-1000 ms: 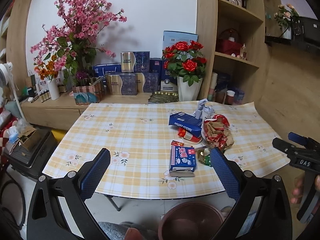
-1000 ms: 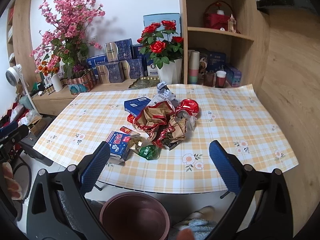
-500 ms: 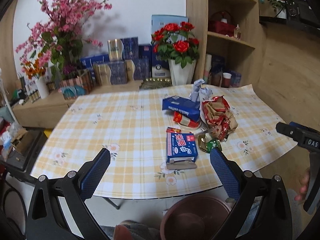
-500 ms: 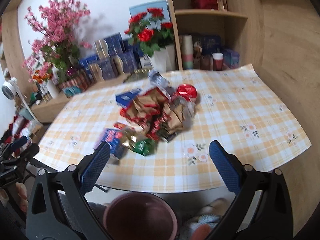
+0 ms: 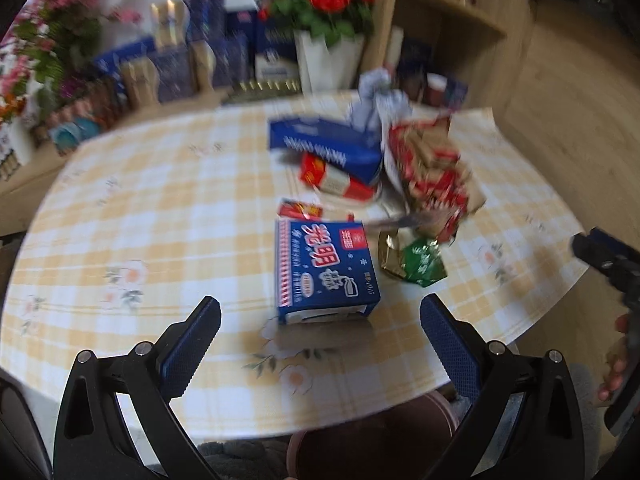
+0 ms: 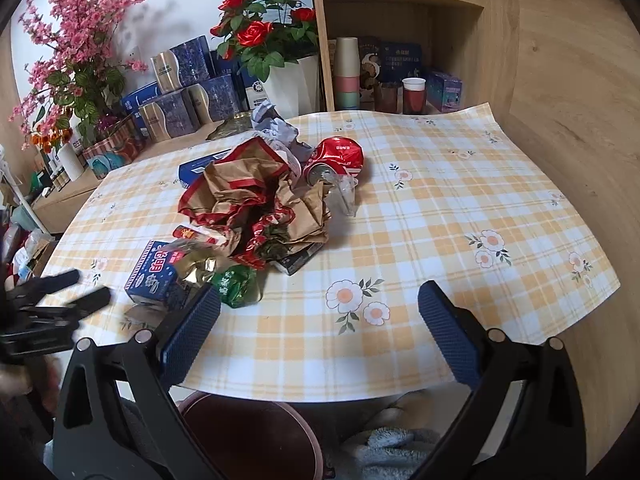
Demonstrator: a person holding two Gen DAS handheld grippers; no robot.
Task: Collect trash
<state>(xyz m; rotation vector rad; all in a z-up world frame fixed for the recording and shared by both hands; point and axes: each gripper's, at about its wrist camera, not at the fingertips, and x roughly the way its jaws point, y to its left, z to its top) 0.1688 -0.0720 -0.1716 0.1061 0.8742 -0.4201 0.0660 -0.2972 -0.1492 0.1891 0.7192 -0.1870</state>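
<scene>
Left gripper (image 5: 320,330) jaws wide apart, empty, above near table (image 5: 140,184) edge, aimed at blue box (image 5: 325,270) lying flat just ahead. Left view blurred.
Right gripper (image 6: 318,322) jaws wide apart, empty, over bare cloth right of trash.
Green wrapper (image 6: 236,285) just beside blue box, by right gripper's left finger.
Crumpled brown-red paper (image 6: 256,196) mid-table; red can (image 6: 338,156) on its side touching it; white paper wad (image 6: 276,128) behind.
Brown bin (image 6: 248,436) on floor below table edge.
</scene>
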